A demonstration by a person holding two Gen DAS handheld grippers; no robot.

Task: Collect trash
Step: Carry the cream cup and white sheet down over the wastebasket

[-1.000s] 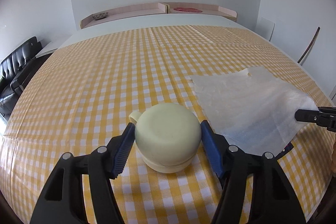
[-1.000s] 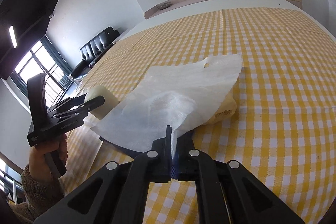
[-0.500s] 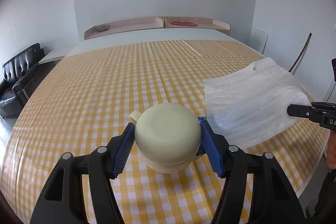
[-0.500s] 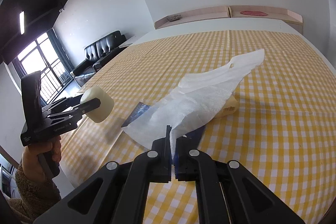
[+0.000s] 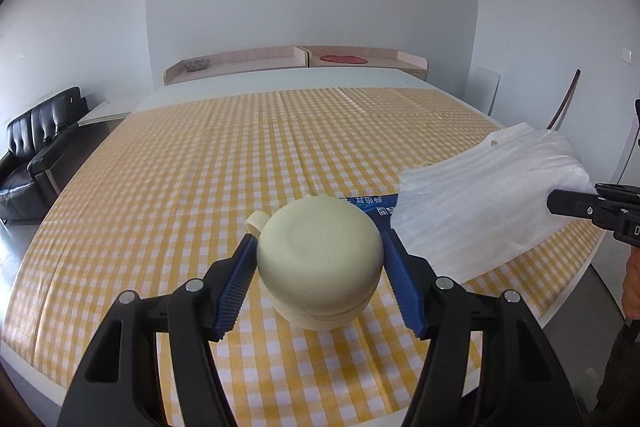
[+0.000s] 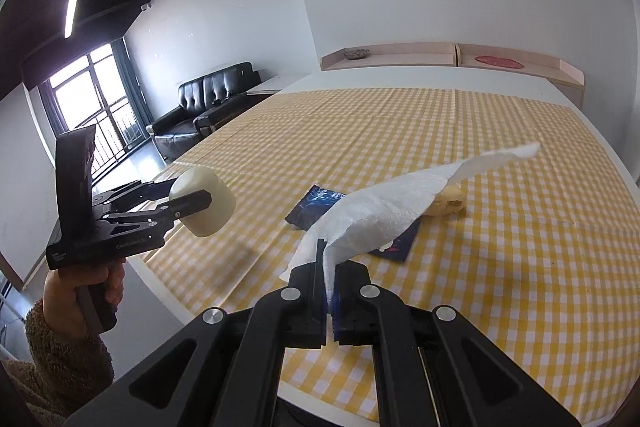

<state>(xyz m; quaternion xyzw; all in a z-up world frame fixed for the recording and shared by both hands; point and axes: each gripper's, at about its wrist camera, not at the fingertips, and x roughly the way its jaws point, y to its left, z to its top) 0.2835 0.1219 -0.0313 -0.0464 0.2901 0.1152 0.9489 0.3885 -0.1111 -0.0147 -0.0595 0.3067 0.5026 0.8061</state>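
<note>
My left gripper (image 5: 320,259) is shut on a pale yellow cup (image 5: 318,259) with a small handle, held bottom-forward above the table's near edge; the cup also shows in the right wrist view (image 6: 204,201). My right gripper (image 6: 329,281) is shut on a white foam sheet (image 6: 384,211), lifted off the table and trailing away from me; the sheet also shows in the left wrist view (image 5: 484,203). A dark blue wrapper (image 6: 320,205) and a yellowish packet (image 6: 450,205) lie on the cloth under the sheet.
The table has a yellow checked cloth (image 5: 224,163) and a white rim. A black sofa (image 6: 204,107) stands at the left by a window. A low pink shelf (image 5: 296,61) with a bowl and a red mat runs along the far wall.
Both grippers have risen and pulled back from the table. The foam sheet came up off the cloth, uncovering the blue wrapper and the yellowish packet. The cup stays gripped.
</note>
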